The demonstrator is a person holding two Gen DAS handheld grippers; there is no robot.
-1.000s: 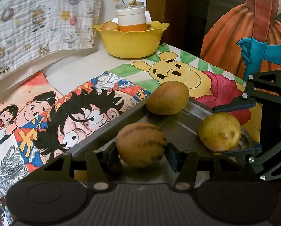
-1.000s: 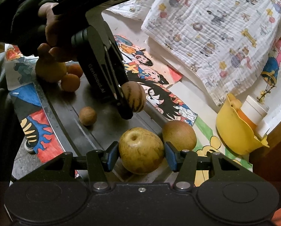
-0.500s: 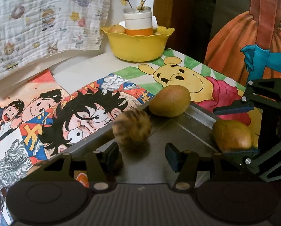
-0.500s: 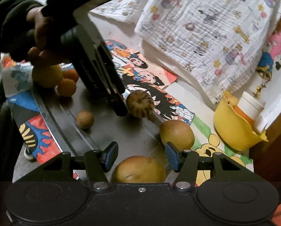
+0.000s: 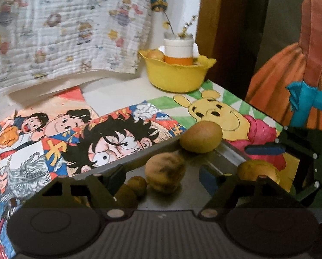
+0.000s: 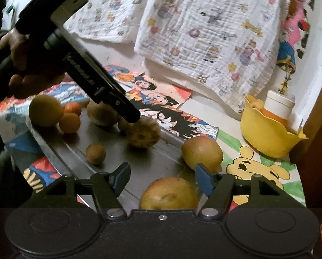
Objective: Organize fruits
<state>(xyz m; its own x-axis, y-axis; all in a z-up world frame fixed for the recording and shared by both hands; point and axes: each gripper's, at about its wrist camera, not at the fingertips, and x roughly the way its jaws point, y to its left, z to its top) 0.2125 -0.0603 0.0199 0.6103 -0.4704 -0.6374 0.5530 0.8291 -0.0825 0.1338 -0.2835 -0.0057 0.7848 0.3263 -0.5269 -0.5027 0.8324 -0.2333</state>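
A grey metal tray (image 6: 59, 149) lies on the cartoon-print tabletop and holds several fruits. My left gripper (image 5: 162, 178) is open and empty, just behind a striped brown fruit (image 5: 164, 173) that rests on the tray (image 5: 189, 192); the same fruit shows blurred in the right wrist view (image 6: 143, 135). My right gripper (image 6: 162, 178) is open and empty above a yellow apple (image 6: 169, 195), also seen in the left wrist view (image 5: 258, 169). A brown pear-like fruit (image 6: 202, 152) sits at the tray's far corner (image 5: 200, 137). The left gripper (image 6: 126, 116) points down at the tray.
More fruit is on the tray: a small brown one (image 6: 95, 153), two oranges (image 6: 70, 122), a yellow fruit (image 6: 45, 110), another brown one (image 6: 102, 113). A yellow bowl (image 6: 268, 137) with a white-orange cup stands at the back corner (image 5: 176, 74). A patterned cloth (image 5: 64, 28) hangs behind.
Both grippers opened and let go of their fruit. The striped fruit rolled onto the tray near the left gripper. The yellow apple dropped onto the tray below the right gripper. Both grippers pulled back.
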